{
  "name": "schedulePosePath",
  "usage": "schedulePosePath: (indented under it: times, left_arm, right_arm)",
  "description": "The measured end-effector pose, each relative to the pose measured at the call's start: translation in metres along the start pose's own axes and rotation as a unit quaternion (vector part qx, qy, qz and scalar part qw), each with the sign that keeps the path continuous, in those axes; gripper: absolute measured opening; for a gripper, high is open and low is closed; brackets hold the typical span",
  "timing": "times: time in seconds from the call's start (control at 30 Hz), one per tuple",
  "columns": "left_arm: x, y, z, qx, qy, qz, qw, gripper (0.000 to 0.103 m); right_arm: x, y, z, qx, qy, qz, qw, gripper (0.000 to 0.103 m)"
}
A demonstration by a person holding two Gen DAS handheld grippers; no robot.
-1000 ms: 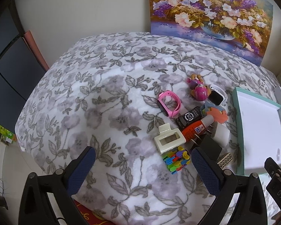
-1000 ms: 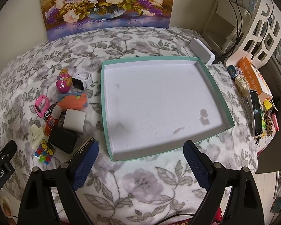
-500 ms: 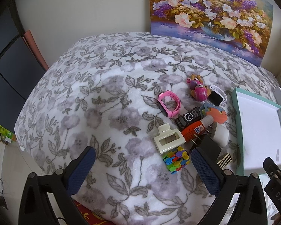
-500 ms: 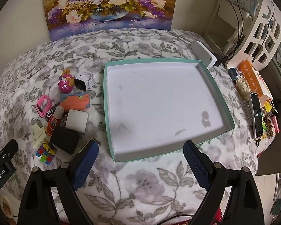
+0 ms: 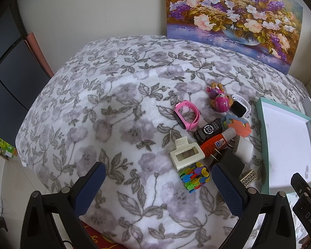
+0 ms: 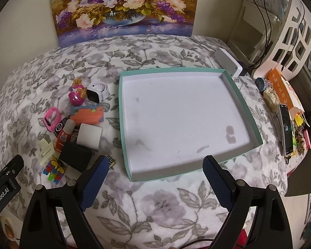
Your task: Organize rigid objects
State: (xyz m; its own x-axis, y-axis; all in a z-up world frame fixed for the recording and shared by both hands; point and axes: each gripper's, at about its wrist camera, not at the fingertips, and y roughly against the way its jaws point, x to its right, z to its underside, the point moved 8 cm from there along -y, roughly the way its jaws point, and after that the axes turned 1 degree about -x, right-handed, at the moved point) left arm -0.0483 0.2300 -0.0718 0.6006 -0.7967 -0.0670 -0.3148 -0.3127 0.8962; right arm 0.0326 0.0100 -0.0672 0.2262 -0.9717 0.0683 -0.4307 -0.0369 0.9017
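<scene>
A cluster of small rigid objects lies on the floral blanket: a pink wristband [image 5: 186, 115], a pink toy figure [image 5: 218, 100], a white smartwatch [image 5: 239, 106], an orange glue bottle [image 5: 216, 143], a cream hair claw [image 5: 186, 155], a stack of colourful clips [image 5: 194, 176], a black block [image 6: 75, 155] and a white adapter [image 6: 89, 136]. A teal-rimmed white tray [image 6: 246, 108] sits empty to their right. My left gripper [image 5: 157, 183] hovers open above the blanket just left of the cluster. My right gripper [image 6: 155, 178] is open over the tray's near edge.
A flower painting [image 6: 124, 6] leans on the wall behind the bed. A white box [image 6: 228, 64] lies beyond the tray's far corner. At the right stand a side surface with a phone [image 6: 287, 130], an orange packet [image 6: 284, 89] and white shelving [image 6: 290, 31].
The right gripper has drifted slightly back and right, so the tray and cluster sit a bit further right in its view. The left view is almost unchanged. Both grippers stay open.
</scene>
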Motion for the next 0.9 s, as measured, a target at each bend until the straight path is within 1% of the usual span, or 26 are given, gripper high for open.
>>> schedulePosePath:
  times: [0.3, 0.4, 0.5, 0.67, 0.83, 0.9]
  left_arm:
    - [0.003, 0.000, 0.001, -0.002, 0.003, 0.002, 1.0000, 0.103]
    - [0.001, -0.002, 0.001, -0.005, 0.008, 0.002, 1.0000, 0.103]
    - [-0.004, -0.011, 0.003, -0.019, 0.016, 0.003, 0.9997, 0.103]
    - [-0.011, -0.024, 0.008, -0.042, 0.033, -0.001, 0.9986, 0.103]
    - [-0.017, -0.044, 0.013, -0.073, 0.050, 0.002, 0.9961, 0.103]
    - [-0.018, -0.050, 0.016, -0.086, 0.057, 0.009, 0.9946, 0.103]
  right_arm:
    - [-0.010, -0.001, 0.001, 0.002, 0.016, -0.009, 1.000, 0.092]
    - [-0.017, -0.004, 0.002, -0.001, 0.027, -0.022, 0.999, 0.092]
    - [-0.031, -0.015, 0.008, -0.021, 0.055, -0.048, 0.997, 0.092]
    - [-0.057, -0.034, 0.022, -0.049, 0.116, -0.065, 0.990, 0.092]
    - [-0.076, -0.042, 0.031, -0.050, 0.162, -0.076, 0.983, 0.092]
    - [-0.080, -0.049, 0.035, -0.058, 0.175, -0.087, 0.979, 0.092]
